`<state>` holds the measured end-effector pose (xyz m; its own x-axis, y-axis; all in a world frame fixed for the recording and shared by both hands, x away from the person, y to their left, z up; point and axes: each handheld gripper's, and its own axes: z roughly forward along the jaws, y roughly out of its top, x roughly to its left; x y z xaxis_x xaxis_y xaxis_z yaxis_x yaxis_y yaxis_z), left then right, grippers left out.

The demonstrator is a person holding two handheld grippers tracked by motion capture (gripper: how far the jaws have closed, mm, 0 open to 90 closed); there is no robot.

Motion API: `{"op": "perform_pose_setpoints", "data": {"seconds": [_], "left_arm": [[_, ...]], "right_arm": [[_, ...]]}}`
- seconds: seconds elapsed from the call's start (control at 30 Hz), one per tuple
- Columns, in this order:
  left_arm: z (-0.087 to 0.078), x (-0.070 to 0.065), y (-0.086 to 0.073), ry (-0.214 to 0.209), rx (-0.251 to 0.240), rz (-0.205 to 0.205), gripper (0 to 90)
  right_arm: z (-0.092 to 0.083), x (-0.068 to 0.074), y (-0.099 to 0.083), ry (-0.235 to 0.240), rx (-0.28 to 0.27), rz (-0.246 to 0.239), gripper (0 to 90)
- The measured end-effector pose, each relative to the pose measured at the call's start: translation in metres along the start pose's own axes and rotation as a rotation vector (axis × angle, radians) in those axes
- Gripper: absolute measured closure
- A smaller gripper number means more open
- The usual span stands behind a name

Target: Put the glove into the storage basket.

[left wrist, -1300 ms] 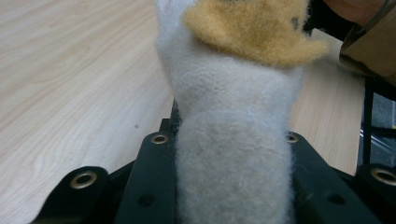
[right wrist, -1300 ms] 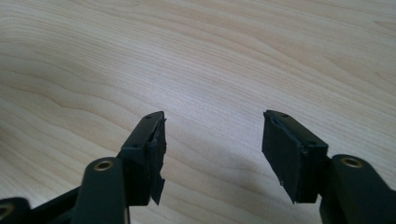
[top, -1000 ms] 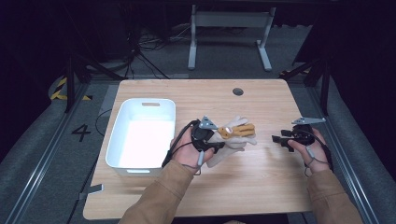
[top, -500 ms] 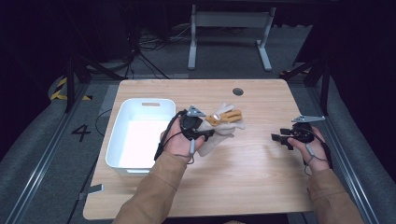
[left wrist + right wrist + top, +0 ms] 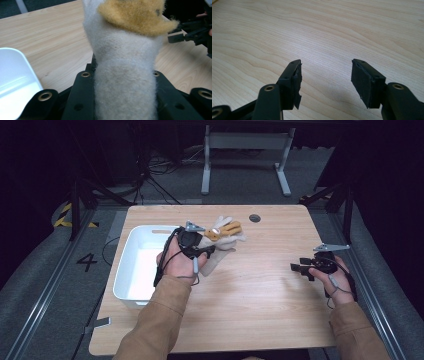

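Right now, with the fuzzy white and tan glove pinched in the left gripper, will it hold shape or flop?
Likely floppy: the fuzzy white and tan glove looks like soft fleece. Probably light, since the left gripper carries it by one end. The nap should resist slipping.

Table (image 5: 260,290): pale wooden top with a wavy brown grain, and a small dark round hole near its far edge.
Bin (image 5: 131,270): plain white plastic rectangular tub, glossy, no pattern.
Glove (image 5: 125,75): fuzzy off-white fleece glove with a tan-orange fuzzy patch (image 5: 132,15) across the fingers end.
Left gripper (image 5: 206,251): black handheld two-jaw tool with brass-coloured rivets and a grey three-cornered plate on top.
Right gripper (image 5: 325,82): black two-jaw tool with matte black pads, brass-coloured rivets and a grey plate on top.
Sleeves (image 5: 160,320): plain tan-brown fabric on both forearms.
Floor (image 5: 45,285): dark grey carpet with a black "4" marking and yellow-and-black hazard stripes at the left.
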<state>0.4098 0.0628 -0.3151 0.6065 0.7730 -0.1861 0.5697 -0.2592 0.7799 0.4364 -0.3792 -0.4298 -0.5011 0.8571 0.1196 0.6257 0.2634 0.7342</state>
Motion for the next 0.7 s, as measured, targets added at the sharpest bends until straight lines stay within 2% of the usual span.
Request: {"op": "perform_pose_setpoints", "data": {"seconds": [0.33, 0.4, 0.7], "left_arm": [[-0.002, 0.013, 0.002, 0.031, -0.003, -0.084, 72.7], [-0.002, 0.014, 0.005, 0.049, 0.02, -0.1, 72.6], [0.002, 0.018, 0.021, 0.091, 0.139, -0.118, 72.7]], "right_arm": [[0.003, 0.001, -0.001, 0.001, 0.015, 0.001, 42.2], [0.003, 0.001, -0.001, 0.003, 0.013, 0.0, 42.2], [0.001, -0.001, -0.001, 0.001, 0.009, 0.002, 42.1]]}}
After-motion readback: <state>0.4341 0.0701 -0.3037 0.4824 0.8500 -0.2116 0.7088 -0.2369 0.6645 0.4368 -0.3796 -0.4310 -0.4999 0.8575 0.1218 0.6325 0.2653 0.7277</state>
